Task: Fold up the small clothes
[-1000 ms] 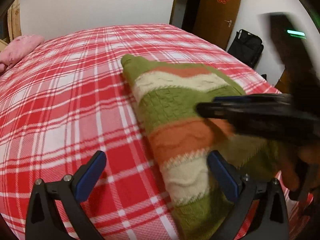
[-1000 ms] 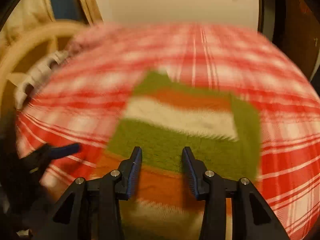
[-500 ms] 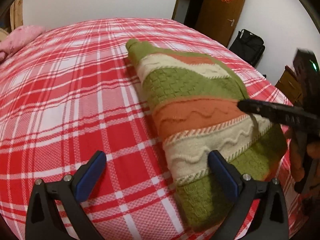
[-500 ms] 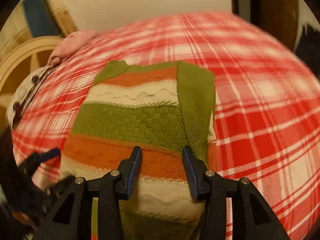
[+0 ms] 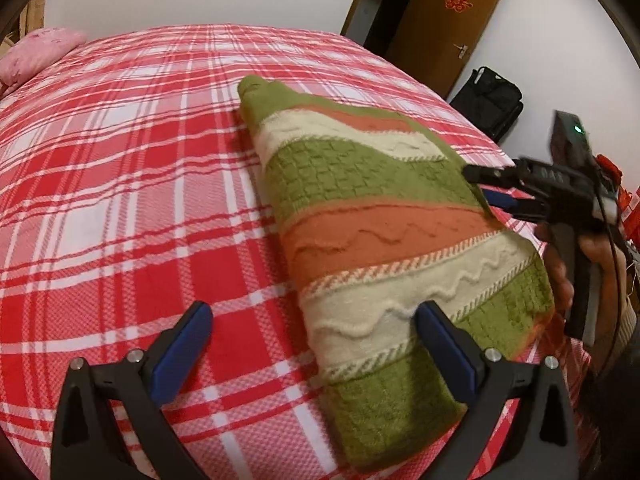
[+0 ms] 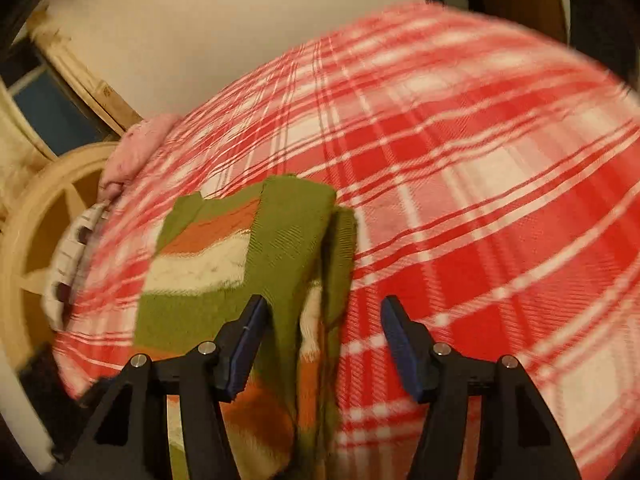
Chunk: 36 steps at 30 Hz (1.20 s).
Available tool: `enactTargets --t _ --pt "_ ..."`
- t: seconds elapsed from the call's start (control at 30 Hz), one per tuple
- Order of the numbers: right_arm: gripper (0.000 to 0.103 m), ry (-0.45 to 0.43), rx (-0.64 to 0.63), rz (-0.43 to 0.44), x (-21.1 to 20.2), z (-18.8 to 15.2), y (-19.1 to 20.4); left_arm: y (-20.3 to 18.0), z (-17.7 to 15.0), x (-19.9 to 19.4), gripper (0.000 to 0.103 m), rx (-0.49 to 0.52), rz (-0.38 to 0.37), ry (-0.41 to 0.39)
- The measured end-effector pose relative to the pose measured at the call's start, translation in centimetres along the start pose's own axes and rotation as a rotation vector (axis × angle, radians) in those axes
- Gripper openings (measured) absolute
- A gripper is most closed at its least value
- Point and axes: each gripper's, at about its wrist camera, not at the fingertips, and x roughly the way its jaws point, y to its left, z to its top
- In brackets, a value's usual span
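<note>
left gripper (image 5: 312,336): mine, jaws spread wide, nothing between them. right pad sits over the near cream band of the sweater, left pad over bare bedspread.

right gripper (image 6: 322,334): mine, also spread wide, nothing clamped. a green flap of the knit rises up between the pads, closer to the left one; can't tell if it touches. view is motion-blurred.

sweater (image 5: 392,248): striped knit, green / orange / cream, lying lengthwise away from my left gripper, already folded narrow. near hem just ahead and right of the left pads, collar end at the far tip.

right gripper seen from left cam (image 5: 486,186): at the sweater's right edge, about mid-length, tips at the green band.

handling (judgement): thick soft knit, light, floppy, no stiffness, will sag and drag on the fuzzy bedspread. not slippery, not fragile, could snag or stretch if pulled by one thread.

where to grab (judgement): near hem corners, pinch all layers together so the fold doesn't split; lift and carry toward the collar end.

bedspread (image 5: 120,184): red-white plaid, under everything, runs far out ahead.

pillow (image 5: 36,54): pink, far left of left gripper.

door (image 5: 444,20): brown, far right, ajar.

black bag (image 5: 490,100): on floor past the bed, far right.
</note>
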Motion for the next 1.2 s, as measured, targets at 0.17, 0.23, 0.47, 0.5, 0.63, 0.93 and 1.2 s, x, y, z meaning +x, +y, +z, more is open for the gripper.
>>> enactTargets --t 0.17,0.23,0.47,0.5,0.63,0.93,1.2 --pt "0.06 0.045 0.014 0.11 2.7 1.3 -0.1 -0.3 0.4 0.6 0.103 0.008 -0.005 0.013" --pt "0.06 0.043 -0.002 0.105 3.5 1.7 0.2 -0.6 0.4 0.9 0.103 0.014 -0.009 0.019" --pt "0.06 0.043 0.029 0.221 4.8 2.2 -0.9 -1.4 0.5 1.9 0.103 0.043 -0.025 0.023" --pt "0.06 0.042 0.034 0.232 4.9 2.2 -1.1 -1.3 0.6 1.9 0.103 0.045 -0.027 0.024" --pt "0.06 0.044 0.02 0.234 5.1 2.2 -0.7 -1.4 0.9 2.1 0.103 0.051 -0.037 0.03" --pt "0.033 0.048 0.017 0.218 5.2 2.1 0.0 -1.6 0.9 1.5 0.073 0.091 -0.117 0.025" --pt "0.029 -0.032 -0.011 0.209 2.6 1.7 3.0 -1.8 0.8 -0.5 0.036 0.139 -0.097 -0.026"
